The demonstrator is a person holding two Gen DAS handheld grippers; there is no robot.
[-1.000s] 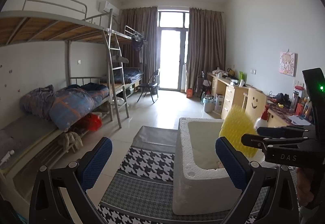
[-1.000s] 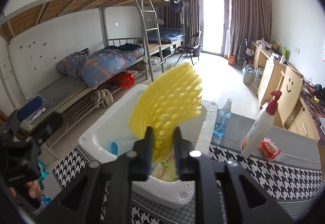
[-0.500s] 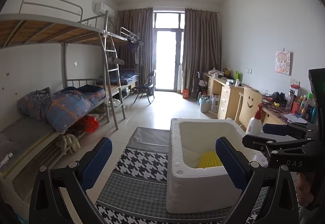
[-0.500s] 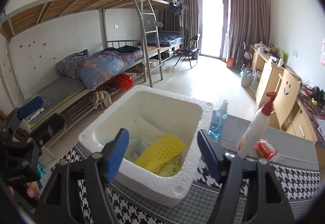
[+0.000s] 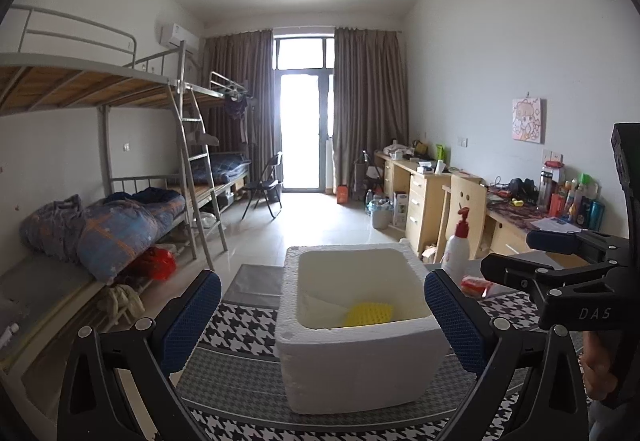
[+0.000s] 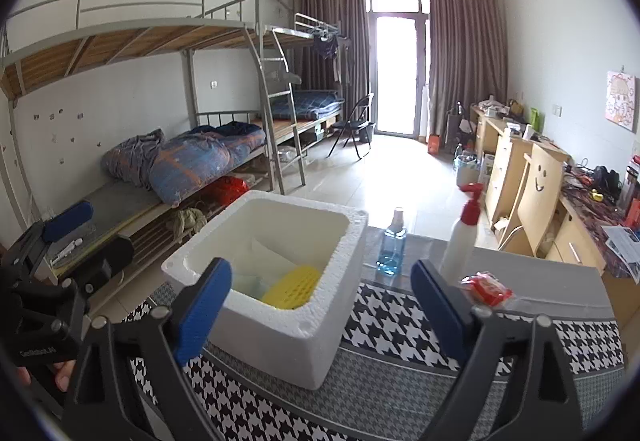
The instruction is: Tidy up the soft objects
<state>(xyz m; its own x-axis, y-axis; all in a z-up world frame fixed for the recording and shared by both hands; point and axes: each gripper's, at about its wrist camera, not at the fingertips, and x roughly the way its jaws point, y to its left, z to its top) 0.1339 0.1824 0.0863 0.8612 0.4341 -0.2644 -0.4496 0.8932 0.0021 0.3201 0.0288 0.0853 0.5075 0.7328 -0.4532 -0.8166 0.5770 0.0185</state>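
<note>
Left gripper [image 5: 322, 317]: two black arms with blue ribbed pads, spread wide and holding nothing; it was levelled at the near wall of the box from in front, touching nothing.

Right gripper [image 6: 322, 305]: same build, jaws likewise wide apart and empty; it was held above the near right corner of the box, looking down into it, clear of the foam.

Mat [image 6: 400, 325]: flat woven cloth, black-and-white houndstooth with grey bands, spread over the table under the box.

Foam box [image 5: 360, 353]: white expanded polystyrene, rectangular, thick-walled, with a pebbled rim and open top; it stood upright on the mat.

Pump bottle [image 6: 460, 241]: white, tall and slim, with a red pump head; it stood upright to the right of the box.

Yellow sponge [image 6: 292, 287]: soft, rounded pad with a dimpled grid surface; it lay inside the box, leaning against the near right wall, on pale sheets at the bottom.

Spray bottle [image 6: 392, 249]: clear, holding blue liquid, small; it stood just beyond the box's right wall.

Red packet [image 6: 486, 287]: crinkled wrapper, flat on the table near the pump bottle.
</note>
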